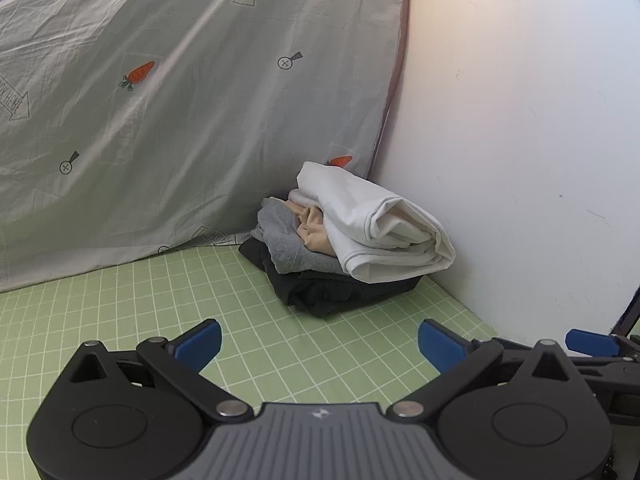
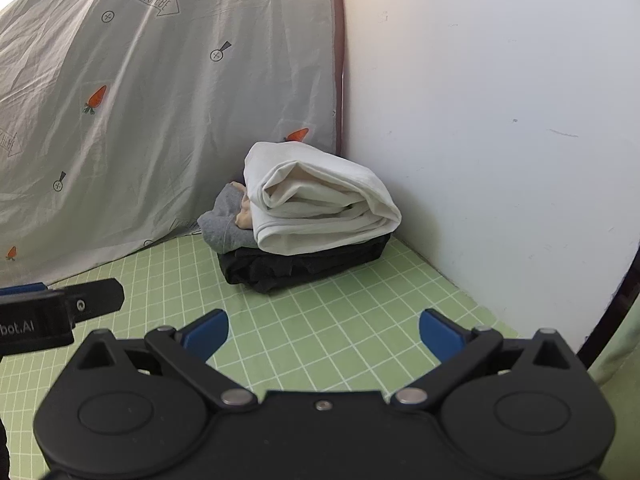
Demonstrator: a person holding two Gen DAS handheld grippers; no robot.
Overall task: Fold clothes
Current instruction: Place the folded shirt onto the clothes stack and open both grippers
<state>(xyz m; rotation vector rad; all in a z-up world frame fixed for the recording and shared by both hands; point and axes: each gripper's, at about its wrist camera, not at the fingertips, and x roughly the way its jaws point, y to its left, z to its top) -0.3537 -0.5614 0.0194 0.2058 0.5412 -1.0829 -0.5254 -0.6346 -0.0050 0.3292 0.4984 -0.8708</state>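
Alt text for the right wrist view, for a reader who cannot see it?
A pile of clothes, white on top, grey and black below, sits in the corner on a green grid sheet. The right gripper is open and empty in front; the left gripper's tip shows at left.

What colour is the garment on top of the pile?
White folded cloth garment, clearest in the right wrist view.
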